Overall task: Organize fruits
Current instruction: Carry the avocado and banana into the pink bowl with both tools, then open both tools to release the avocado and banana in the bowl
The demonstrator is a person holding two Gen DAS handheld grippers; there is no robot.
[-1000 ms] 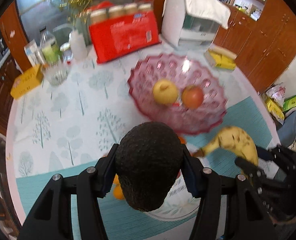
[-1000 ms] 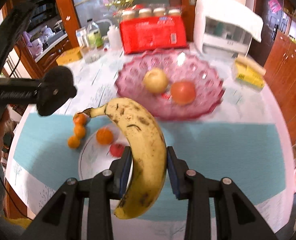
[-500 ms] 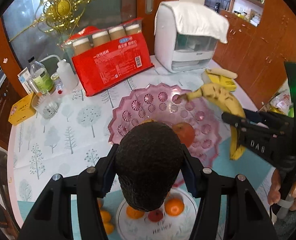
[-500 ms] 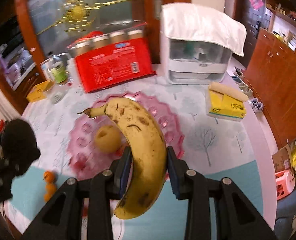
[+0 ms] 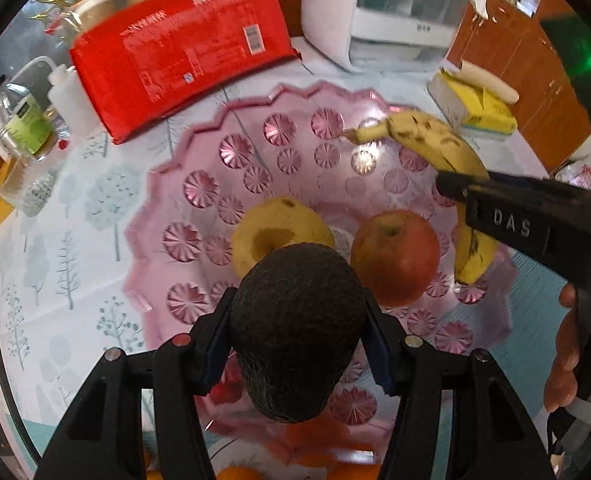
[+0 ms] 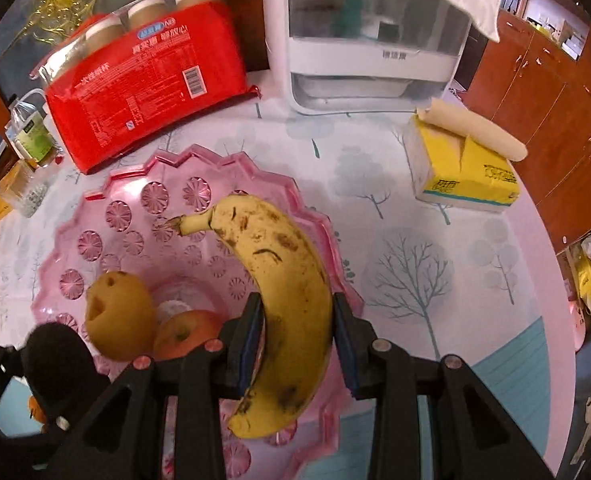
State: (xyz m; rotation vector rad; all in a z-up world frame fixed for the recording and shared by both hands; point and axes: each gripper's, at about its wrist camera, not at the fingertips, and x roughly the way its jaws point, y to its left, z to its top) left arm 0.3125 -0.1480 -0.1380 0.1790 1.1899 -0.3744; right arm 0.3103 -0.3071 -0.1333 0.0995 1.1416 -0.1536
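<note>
My left gripper (image 5: 297,338) is shut on a dark avocado (image 5: 295,328) and holds it over the near side of the pink glass fruit bowl (image 5: 199,192). A yellow apple (image 5: 271,228) and a red apple (image 5: 395,256) lie in the bowl. My right gripper (image 6: 297,344) is shut on a spotted banana (image 6: 283,280) and holds it over the bowl's right rim (image 6: 143,184). The banana (image 5: 435,148) and the right gripper also show in the left wrist view. The avocado (image 6: 55,356) shows at the lower left of the right wrist view.
A red snack pack (image 6: 135,92), a white appliance (image 6: 367,40) and a yellow tissue box (image 6: 467,172) stand behind the bowl. Bottles (image 5: 23,120) stand at the left. Small oranges on a white plate (image 5: 231,472) lie under the bowl's near edge.
Both grippers have moved forward and down toward the bowl with their fruit. The bowl and apples now look much closer, and the white plate has slid below the view.
</note>
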